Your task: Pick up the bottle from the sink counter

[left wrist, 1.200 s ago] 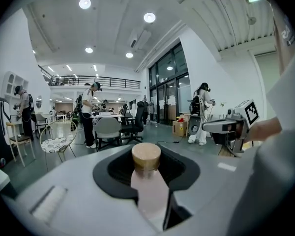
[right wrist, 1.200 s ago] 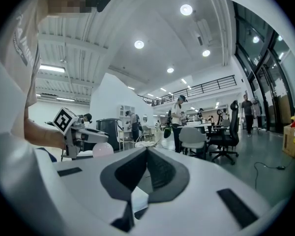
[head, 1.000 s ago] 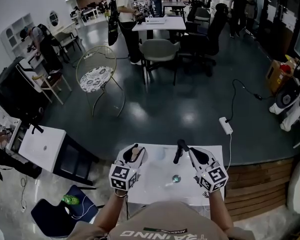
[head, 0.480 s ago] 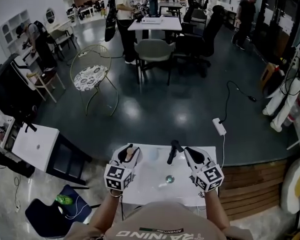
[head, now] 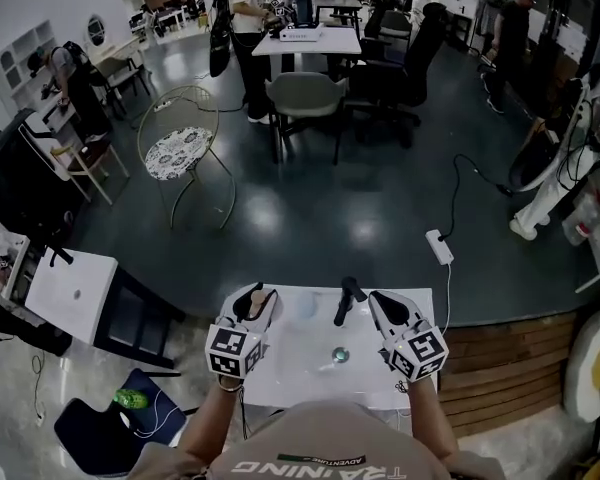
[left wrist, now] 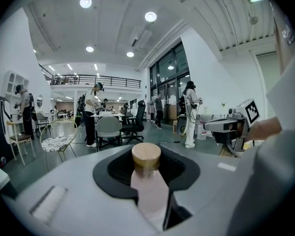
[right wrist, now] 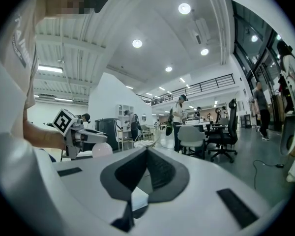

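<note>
A pale pink bottle (left wrist: 148, 193) with a tan round cap (left wrist: 146, 156) stands between the jaws of my left gripper (left wrist: 146, 167), which is shut on its body. In the head view the left gripper (head: 259, 302) hangs over the left side of the white sink counter (head: 298, 380), with the bottle's tan cap (head: 263, 299) showing at its tip. My right gripper (head: 379, 302) hovers over the counter's right side. In the right gripper view its jaws (right wrist: 147, 152) meet at the front with nothing between them.
A black faucet (head: 346, 301) rises between the two grippers and a round drain (head: 340, 354) sits in the basin. A white power strip (head: 439, 247) lies on the dark floor beyond. Chairs, tables and several people stand farther back. A wooden platform (head: 505, 368) borders the right.
The head view has shifted slightly. Both grippers keep their places over the counter, and the bottle stays in the left jaws.
</note>
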